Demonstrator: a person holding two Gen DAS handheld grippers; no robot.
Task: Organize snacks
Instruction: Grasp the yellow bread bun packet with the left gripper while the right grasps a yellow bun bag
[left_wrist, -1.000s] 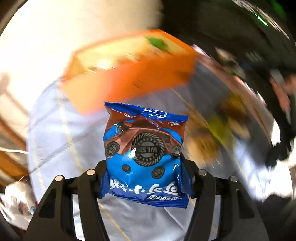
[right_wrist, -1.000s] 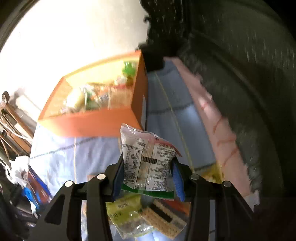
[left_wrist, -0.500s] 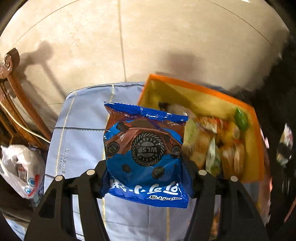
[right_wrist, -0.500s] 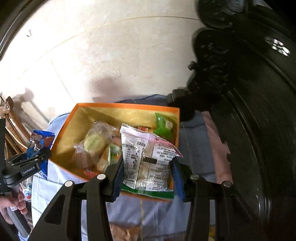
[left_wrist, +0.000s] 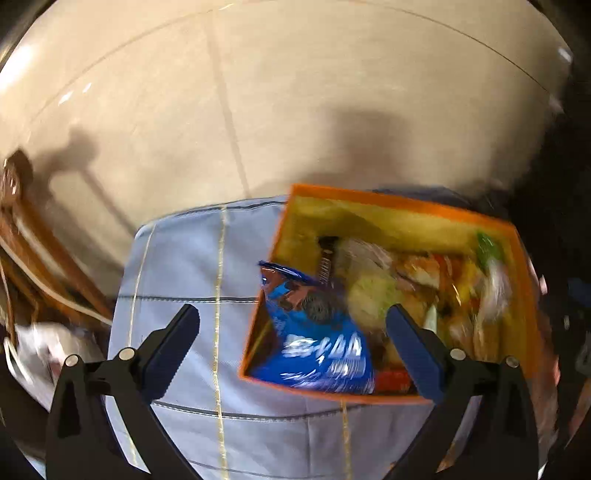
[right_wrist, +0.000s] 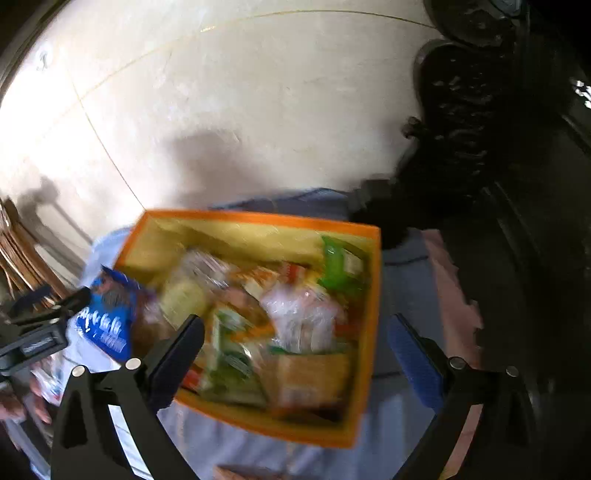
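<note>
An orange box (left_wrist: 399, 205) with a yellow inside, full of snack packets, stands on a pale blue cloth (left_wrist: 192, 280). My left gripper (left_wrist: 291, 332) is open above the box's near left corner. The blue cookie packet (left_wrist: 317, 350) is free of it and lies in the box's left end. My right gripper (right_wrist: 295, 339) is open over the same box (right_wrist: 258, 218). The white packet (right_wrist: 299, 317) lies among the snacks below it. The blue cookie packet (right_wrist: 107, 317) and the left gripper (right_wrist: 37, 325) show at the left of the right wrist view.
A pale tiled floor (left_wrist: 258, 92) lies beyond the cloth-covered table. A wooden chair (left_wrist: 37, 236) stands at the left. A dark object (right_wrist: 480, 110) stands at the right behind the box. A pink edge (right_wrist: 454, 288) shows right of the box.
Both grippers have opened. The blue cookie packet and the white packet have dropped from them into the orange box.
</note>
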